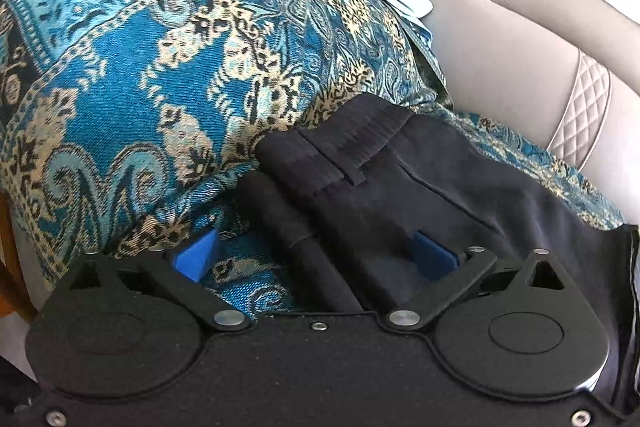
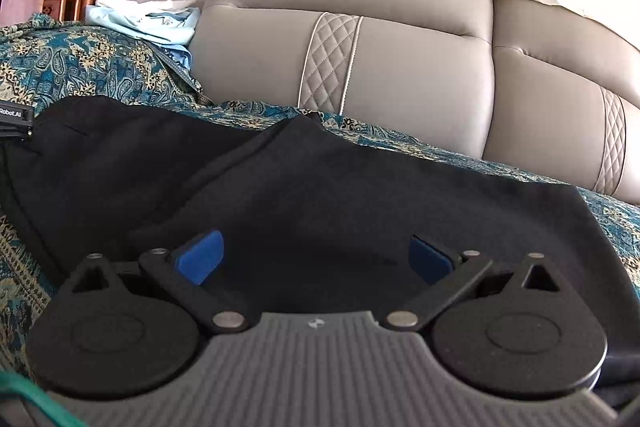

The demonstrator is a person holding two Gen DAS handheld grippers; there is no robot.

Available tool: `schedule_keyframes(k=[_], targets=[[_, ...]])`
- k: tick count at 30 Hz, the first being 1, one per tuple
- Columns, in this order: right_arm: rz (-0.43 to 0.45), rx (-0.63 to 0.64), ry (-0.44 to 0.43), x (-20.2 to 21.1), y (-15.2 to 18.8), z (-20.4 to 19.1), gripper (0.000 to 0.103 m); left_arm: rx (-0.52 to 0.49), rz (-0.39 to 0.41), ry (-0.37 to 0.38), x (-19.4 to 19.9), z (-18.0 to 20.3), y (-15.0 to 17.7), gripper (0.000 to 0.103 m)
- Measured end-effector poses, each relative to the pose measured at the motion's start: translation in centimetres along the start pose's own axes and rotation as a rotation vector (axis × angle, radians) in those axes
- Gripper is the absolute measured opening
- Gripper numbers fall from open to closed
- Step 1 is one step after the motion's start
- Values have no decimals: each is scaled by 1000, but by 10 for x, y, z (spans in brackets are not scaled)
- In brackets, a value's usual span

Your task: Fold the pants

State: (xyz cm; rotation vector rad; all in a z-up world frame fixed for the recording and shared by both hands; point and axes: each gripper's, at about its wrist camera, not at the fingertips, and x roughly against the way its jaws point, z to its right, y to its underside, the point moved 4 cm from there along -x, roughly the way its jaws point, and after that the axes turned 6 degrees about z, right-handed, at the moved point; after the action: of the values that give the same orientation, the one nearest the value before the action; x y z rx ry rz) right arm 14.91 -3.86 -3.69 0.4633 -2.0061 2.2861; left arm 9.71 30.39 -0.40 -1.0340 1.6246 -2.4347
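Black pants [image 1: 420, 179] lay at lower centre of both views on a teal patterned throw [image 1: 168, 67] over a beige sofa [image 2: 400, 67]. The left gripper [image 1: 314, 255] sat spread wide over the waistband end; the right gripper [image 2: 316, 255] was spread above dark cloth, pinching nothing.

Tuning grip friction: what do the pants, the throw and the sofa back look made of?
Black pants: matte woven cloth, soft creases.
Patterned throw: coarse woven jacquard, visible weave.
Sofa backrest: smooth taupe leather or faux leather, slight sheen, quilted stitched panel.
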Motion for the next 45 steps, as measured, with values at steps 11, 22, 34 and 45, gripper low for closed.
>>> schedule_keyframes(k=[11,22,34,45], targets=[[2,3,0,0,0,-1,103,93,14,35,2,-7,-7,65],[7,12,4,1,1,-2,103,275,15,95,0,-28,-11,65],[-12,-5,-5,-1,0,-2,103,186,-10,43,-3,-7,-13,53],[-47,-165,-78,8,-17,26,103,103,194,185,66,57,-60,12]])
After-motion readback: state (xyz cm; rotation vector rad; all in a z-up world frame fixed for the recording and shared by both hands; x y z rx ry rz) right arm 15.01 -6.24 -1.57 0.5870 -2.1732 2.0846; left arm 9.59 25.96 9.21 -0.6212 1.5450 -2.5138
